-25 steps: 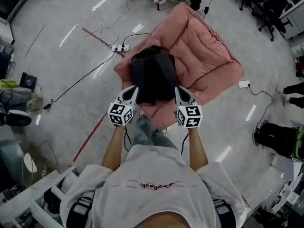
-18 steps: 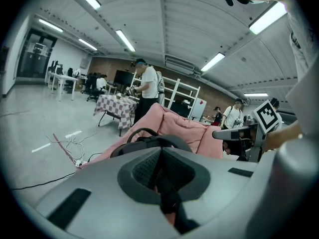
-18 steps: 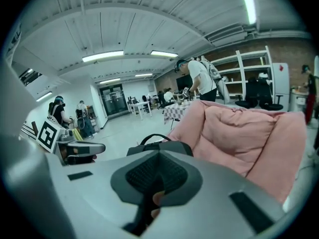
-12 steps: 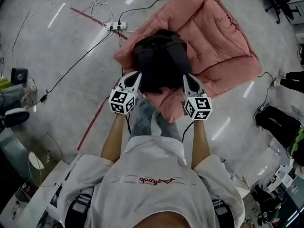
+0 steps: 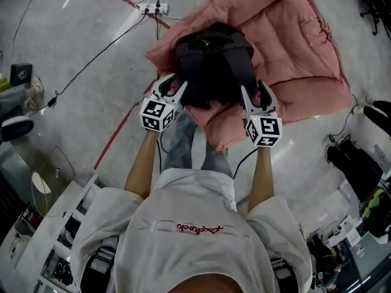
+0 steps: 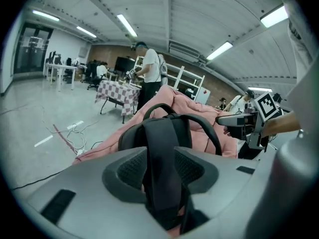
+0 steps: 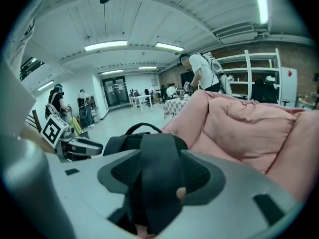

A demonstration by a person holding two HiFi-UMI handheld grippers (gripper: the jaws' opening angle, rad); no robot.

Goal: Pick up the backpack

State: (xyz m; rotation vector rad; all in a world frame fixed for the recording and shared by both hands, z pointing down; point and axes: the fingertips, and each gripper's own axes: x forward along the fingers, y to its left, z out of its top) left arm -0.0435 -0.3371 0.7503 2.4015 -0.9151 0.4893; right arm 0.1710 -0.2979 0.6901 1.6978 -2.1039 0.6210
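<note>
The backpack (image 5: 214, 60) is lying straps-up on a pink cushion (image 5: 299, 47) on the floor. I am holding my left gripper (image 5: 174, 85) at its near left corner and my right gripper (image 5: 255, 90) at its near right corner. Both pairs of jaws are opening. The left strap (image 6: 162, 173) is sitting in the gap of the left gripper and the right strap (image 7: 154, 183) in the gap of the right. As far as I can judge, neither is clamped yet.

I am seeing three risks:
- **Slipping:** each strap is lying loose and a little off-centre, so a shallow bite on its edge could be slipping free once the bag's weight comes on.
- **Tipping:** if one side lets go first, the bag is likely tipping and swinging from the other.
- **Snagging:** pink fabric is showing just under both straps, so closing too low could be pinching the cushion too and dragging it up.
</note>
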